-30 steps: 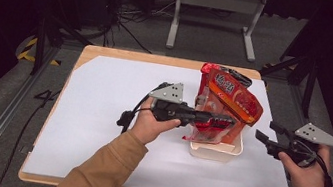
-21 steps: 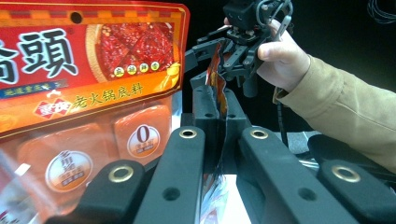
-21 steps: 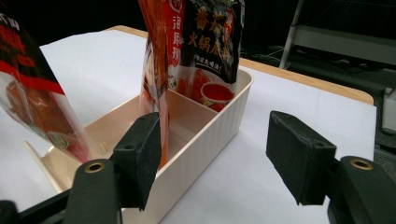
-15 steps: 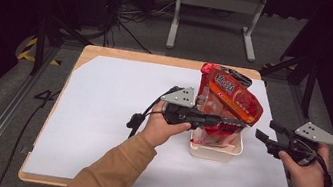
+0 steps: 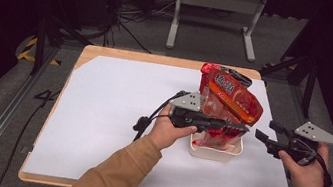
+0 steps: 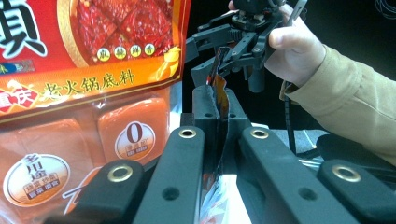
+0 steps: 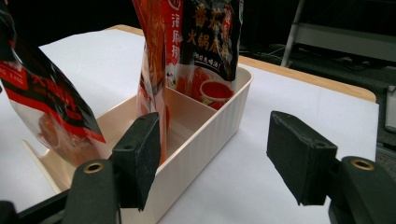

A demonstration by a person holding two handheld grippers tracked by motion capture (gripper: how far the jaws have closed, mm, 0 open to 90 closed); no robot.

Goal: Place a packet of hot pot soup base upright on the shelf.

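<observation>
My left gripper (image 5: 243, 129) is shut on the thin edge of a red sauce packet (image 6: 219, 91), which hangs into the near end of a cream divided box (image 5: 215, 153). In the right gripper view that packet (image 7: 46, 107) shows at the left, over the box (image 7: 210, 130). A big red hotpot-base pouch (image 5: 229, 97) stands in the box behind my left gripper and is close at the left (image 6: 88, 65) in the left gripper view. More packets (image 7: 205, 42) stand upright at the box's far end. My right gripper (image 5: 265, 130) stays open just right of the box, with nothing between its jaws.
The box sits on a white sheet (image 5: 115, 116) that covers a wooden table (image 5: 159, 60). Black floor with cables and a grey metal stand (image 5: 215, 10) lie beyond the far edge. Metal rails run along both sides of the table.
My left gripper has moved right and a little down with the packet, closer over the box. The right gripper has stayed where it was.
</observation>
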